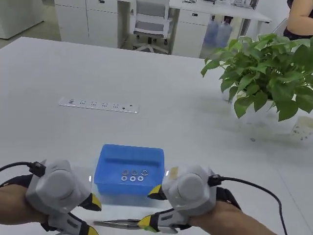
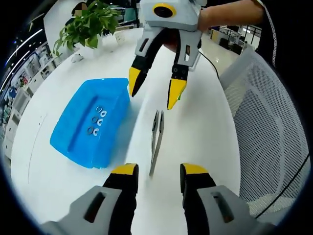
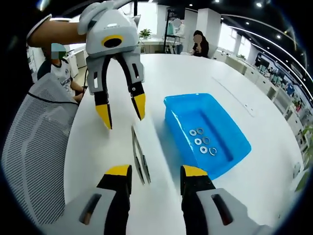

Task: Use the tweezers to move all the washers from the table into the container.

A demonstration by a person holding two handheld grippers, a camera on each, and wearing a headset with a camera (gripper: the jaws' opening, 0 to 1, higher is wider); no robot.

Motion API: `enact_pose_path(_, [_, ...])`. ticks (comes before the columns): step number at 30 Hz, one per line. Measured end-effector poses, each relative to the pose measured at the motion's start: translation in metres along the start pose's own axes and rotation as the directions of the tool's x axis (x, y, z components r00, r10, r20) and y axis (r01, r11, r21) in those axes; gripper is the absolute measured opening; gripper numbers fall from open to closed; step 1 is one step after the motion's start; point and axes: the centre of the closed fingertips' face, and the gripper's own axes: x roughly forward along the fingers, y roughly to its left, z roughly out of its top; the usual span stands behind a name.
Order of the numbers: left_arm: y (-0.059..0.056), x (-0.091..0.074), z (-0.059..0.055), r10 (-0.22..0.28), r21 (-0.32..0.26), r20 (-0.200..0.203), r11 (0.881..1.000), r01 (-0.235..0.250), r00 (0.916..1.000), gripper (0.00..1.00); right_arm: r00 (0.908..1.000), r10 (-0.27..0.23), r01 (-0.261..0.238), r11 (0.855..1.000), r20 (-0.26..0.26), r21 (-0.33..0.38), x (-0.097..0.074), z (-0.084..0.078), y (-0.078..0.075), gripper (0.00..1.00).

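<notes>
The left gripper (image 1: 93,215) is held at the near edge of the desk (image 1: 161,83), on the left side. Its fingers are spread apart and nothing is held between them. The right gripper (image 1: 150,207) is held across from it, on the right side, and the two are pointed at each other. Its fingers are spread apart too, and nothing is gripped by them. The tweezers (image 1: 117,223) are laid flat on the desk between the two grippers, in line with them. Just behind the tweezers, a blue container (image 1: 132,149) is set on the desk. A small bunch of washers (image 1: 133,176) is seen lying on its floor, near the middle, in two short rows. Farther back, a white power strip (image 1: 98,105) is laid on the desk. A green plant (image 1: 269,68) in a white pot is placed at the far right. Past the desk's far edge, a chair (image 1: 151,19) is parked.
</notes>
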Motion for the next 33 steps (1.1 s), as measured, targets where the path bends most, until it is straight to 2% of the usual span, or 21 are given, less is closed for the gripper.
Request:
enact_pose_path(2, [-0.001,-0.007,0.0,0.014,-0.028,0.02,1.0,-0.013,0.9997,0.44,0.9995,-0.02,0.019,1.0,0.025,0.025,-0.009,-0.002,-0.002,0.46])
enact_pose_path(5, [-0.002,-0.016,0.0,0.039,-0.04,0.038,0.998,-0.038,0.9985,0.55,0.9985,-0.045,0.044,0.998,0.029,0.042,-0.02,-0.01,-0.004,0.54])
enact_pose_path(8, [-0.001,-0.027,0.003,0.077,-0.063,0.066,0.995,-0.073,0.9949,0.63,0.9946,-0.091,0.087,0.993,0.049,0.074,-0.032,-0.015,-0.011,0.61])
enact_pose_path(11, [0.0,-0.038,0.008,0.114,-0.082,0.1,0.991,-0.106,0.9884,0.71,0.9867,-0.142,0.132,0.984,0.08,0.119,-0.046,-0.017,-0.019,0.7])
enact_pose_path(13, [0.0,-0.043,0.009,0.127,-0.091,0.114,0.989,-0.117,0.9853,0.77,0.9832,-0.156,0.143,0.982,0.096,0.127,-0.052,-0.018,-0.02,0.77])
enact_pose_path(15, [0.003,-0.049,0.012,0.153,-0.12,0.141,0.983,-0.137,0.9781,0.84,0.9793,-0.173,0.157,0.977,0.105,0.143,-0.059,-0.02,-0.021,0.85])
enact_pose_path(19, [0.008,-0.053,0.014,0.18,-0.151,0.163,0.976,-0.156,0.97,0.95,0.9769,-0.184,0.165,0.973,0.109,0.164,-0.065,-0.026,-0.023,0.99])
enact_pose_path(21, [0.011,-0.054,0.016,0.195,-0.157,0.173,0.973,-0.168,0.9655,0.99,0.9778,-0.182,0.163,0.973,0.104,0.165,-0.067,-0.029,-0.023,1.0])
enact_pose_path(25, [0.016,-0.058,0.018,0.214,-0.162,0.184,0.969,-0.186,0.9593,0.99,0.9795,-0.172,0.154,0.975,0.104,0.159,-0.069,-0.029,-0.021,1.0])
enact_pose_path(33, [0.02,-0.061,0.017,0.231,-0.169,0.186,0.965,-0.201,0.955,0.99,0.9796,-0.168,0.151,0.977,0.11,0.153,-0.068,-0.027,-0.021,1.0])
